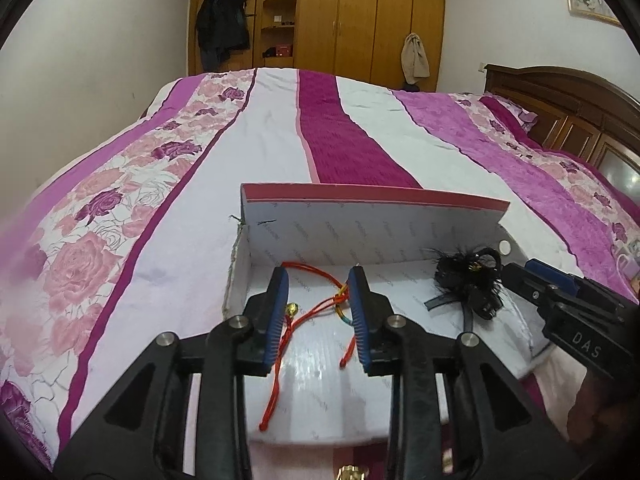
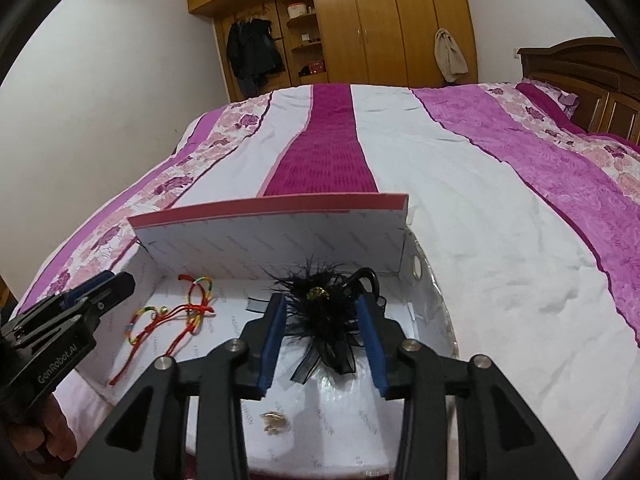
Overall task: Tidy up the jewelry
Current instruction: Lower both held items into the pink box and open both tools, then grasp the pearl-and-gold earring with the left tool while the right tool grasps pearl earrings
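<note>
L gripper (image 1: pixel 320 312) sits nearest in left wrist view, jaws spread wide w/ nothing between the pads, hovering over the red cord bracelets (image 1: pixel 316 312) that lie loose on the floor of the white box (image 1: pixel 248 276); cords run between & under the fingers, a small gold bell (image 1: pixel 293 309) just beside the left pad, can't tell if any pad touches cord. R gripper (image 2: pixel 322 320) in right wrist view is also released, jaws wide apart, blue pads either side of the black feather hair clip (image 2: pixel 320 312) w/ gold centre, which rests on the box floor, black ribbon tails trailing toward the camera; pads look near the feathers, contact unclear. Closer to the camera in that view, a small gold ring-like piece (image 2: pixel 274 422) lies on the box floor between the finger bases. Same view shows the bracelets left of the clip, a multicolour braided one among the red cords, and the L gripper at far left edge. Box's back flap (image 2: pixel 272 240) stands up behind the items, pink edge on top, round hole in the right wall. Box sits on bedspread (image 2: pixel 460 200), white w/ magenta & pink rose stripes. Beyond: dark wood headboard (image 2: pixel 580 76) at right, wooden wardrobe (image 2: pixel 380 20) on far wall, dark coats (image 2: pixel 252 52) hanging left of it, beige cloth (image 2: pixel 450 56) hanging on a door.
</note>
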The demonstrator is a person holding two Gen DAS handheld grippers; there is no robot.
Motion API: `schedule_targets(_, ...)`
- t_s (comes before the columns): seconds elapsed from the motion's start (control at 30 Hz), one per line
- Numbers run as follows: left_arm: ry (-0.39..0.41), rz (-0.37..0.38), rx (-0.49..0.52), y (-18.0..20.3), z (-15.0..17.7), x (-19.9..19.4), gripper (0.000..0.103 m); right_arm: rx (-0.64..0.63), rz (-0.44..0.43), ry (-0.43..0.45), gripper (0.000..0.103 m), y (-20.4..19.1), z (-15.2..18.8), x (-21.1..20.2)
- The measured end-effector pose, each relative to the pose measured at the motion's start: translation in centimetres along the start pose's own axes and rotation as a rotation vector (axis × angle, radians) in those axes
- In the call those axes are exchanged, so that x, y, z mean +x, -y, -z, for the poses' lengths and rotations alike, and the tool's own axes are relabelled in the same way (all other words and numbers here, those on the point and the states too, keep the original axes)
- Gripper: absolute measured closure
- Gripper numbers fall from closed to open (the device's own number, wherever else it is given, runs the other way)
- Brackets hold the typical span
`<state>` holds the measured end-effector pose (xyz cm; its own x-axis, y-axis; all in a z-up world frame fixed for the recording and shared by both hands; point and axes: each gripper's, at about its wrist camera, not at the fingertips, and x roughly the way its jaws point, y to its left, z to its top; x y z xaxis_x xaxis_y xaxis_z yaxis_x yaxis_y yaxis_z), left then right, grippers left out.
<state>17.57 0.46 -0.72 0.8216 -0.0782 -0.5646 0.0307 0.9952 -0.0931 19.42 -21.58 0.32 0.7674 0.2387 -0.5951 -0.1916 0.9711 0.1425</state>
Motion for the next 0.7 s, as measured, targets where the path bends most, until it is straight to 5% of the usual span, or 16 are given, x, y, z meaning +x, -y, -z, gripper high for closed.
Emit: schedule_targets(0.7,-0.130,0.050,0.005,-1.4,4.7,-5.5,0.074,0.014,-0.024,-0.085,0.058,0.2,5.6,-7.9)
